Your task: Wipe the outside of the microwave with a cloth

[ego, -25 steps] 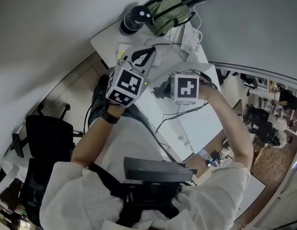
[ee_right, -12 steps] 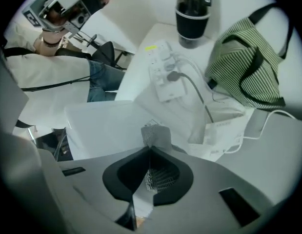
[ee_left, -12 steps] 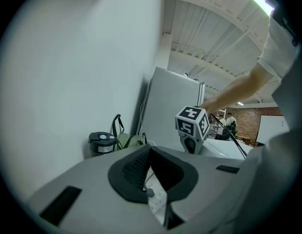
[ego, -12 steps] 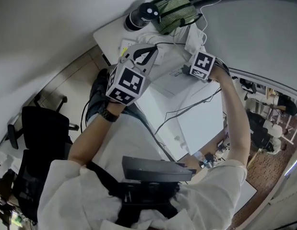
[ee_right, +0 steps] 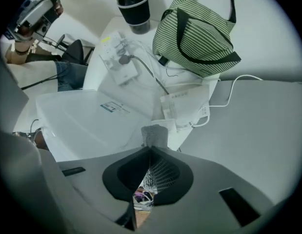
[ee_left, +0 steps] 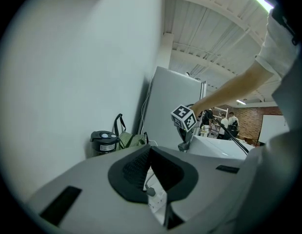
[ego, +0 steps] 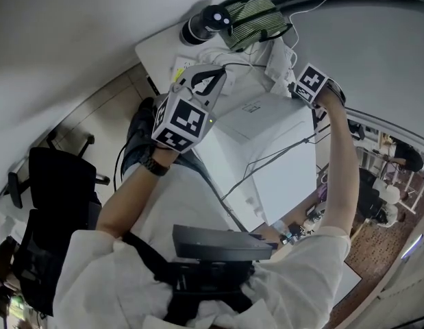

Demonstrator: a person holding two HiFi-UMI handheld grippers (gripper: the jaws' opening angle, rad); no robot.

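Note:
The white microwave stands on a white table by the wall. My right gripper is over the microwave's far right top corner, shut on a small grey cloth that sticks out past its tips. In the right gripper view, the cloth lies at the edge of the microwave's top, which carries a small label. My left gripper is held up left of the microwave, shut and holding nothing. The left gripper view shows the right gripper over the microwave.
Behind the microwave sit a green striped bag, a black flask, a white power strip with cables, and white papers. A grey partition rises on the right. A black chair stands on the floor at left.
My right gripper has travelled from the microwave's near middle to its far right top corner. The left gripper has stayed where it was.

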